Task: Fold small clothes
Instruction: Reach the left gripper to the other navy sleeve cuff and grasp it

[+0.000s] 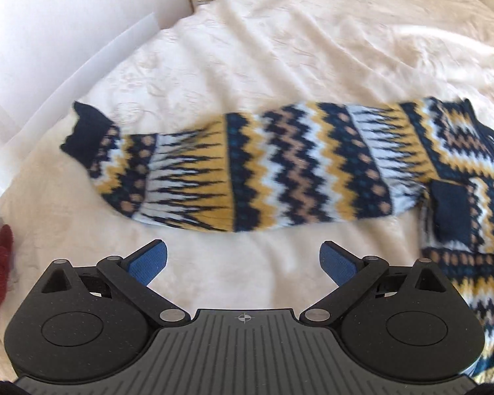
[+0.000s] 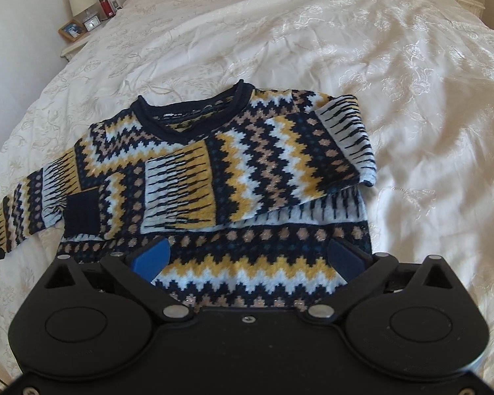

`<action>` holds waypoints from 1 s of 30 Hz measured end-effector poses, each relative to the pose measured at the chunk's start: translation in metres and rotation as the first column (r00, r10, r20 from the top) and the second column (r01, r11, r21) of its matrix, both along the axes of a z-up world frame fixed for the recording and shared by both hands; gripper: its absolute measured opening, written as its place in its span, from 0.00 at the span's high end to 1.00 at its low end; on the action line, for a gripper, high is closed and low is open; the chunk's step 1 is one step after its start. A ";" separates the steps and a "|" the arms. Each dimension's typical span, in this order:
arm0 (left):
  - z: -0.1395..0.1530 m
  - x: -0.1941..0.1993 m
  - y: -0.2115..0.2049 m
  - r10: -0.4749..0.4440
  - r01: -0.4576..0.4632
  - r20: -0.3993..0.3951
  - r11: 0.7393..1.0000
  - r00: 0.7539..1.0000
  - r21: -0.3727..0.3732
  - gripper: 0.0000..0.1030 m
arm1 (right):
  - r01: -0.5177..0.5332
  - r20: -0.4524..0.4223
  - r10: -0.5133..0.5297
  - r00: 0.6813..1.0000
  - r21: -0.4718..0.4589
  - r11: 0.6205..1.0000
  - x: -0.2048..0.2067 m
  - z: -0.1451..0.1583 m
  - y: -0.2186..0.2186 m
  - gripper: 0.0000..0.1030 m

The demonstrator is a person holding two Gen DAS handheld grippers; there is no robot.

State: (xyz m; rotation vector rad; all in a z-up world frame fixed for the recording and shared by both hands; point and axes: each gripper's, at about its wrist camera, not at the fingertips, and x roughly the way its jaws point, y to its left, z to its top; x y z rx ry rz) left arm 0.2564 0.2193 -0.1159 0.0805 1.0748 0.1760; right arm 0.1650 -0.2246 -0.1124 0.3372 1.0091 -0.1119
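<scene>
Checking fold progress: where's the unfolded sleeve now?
The sleeve lies stretched flat across the bed in the left wrist view, just ahead of the open left gripper, cuff pointing left.

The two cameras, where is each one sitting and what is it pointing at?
Left wrist: sits on the left gripper, open, looking along its fingers at the sweater's outstretched sleeve on the bed.
Right wrist: sits on the right gripper, open over the hem, facing the sweater body with one sleeve folded across.
Both show the same patterned sweater and white bedspread.
</scene>
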 end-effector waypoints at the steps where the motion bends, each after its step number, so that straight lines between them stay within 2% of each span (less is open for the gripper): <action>1: 0.003 0.002 0.013 0.023 -0.023 0.009 1.000 1.000 0.006 0.03 | 0.002 0.001 -0.002 1.000 0.004 1.000 0.000 0.001 0.005 0.01; 7: 0.007 0.018 0.075 0.138 -0.139 0.050 0.990 0.989 0.024 0.03 | 0.003 0.004 -0.003 1.000 0.021 1.000 0.004 0.007 0.032 0.01; 14: -0.004 0.036 0.119 0.220 -0.222 0.065 0.975 0.973 0.023 0.03 | -0.005 -0.015 0.005 1.000 0.023 1.000 0.009 0.007 0.058 0.01; 25: -0.028 0.068 0.157 0.250 -0.251 0.047 0.968 0.967 0.024 0.03 | -0.020 -0.063 0.020 0.998 0.011 1.000 0.022 0.003 0.083 0.01; 30: -0.033 0.081 0.159 0.223 -0.225 0.046 0.973 0.974 0.043 0.03 | -0.032 -0.079 0.032 0.996 0.005 0.999 0.031 0.002 0.093 0.01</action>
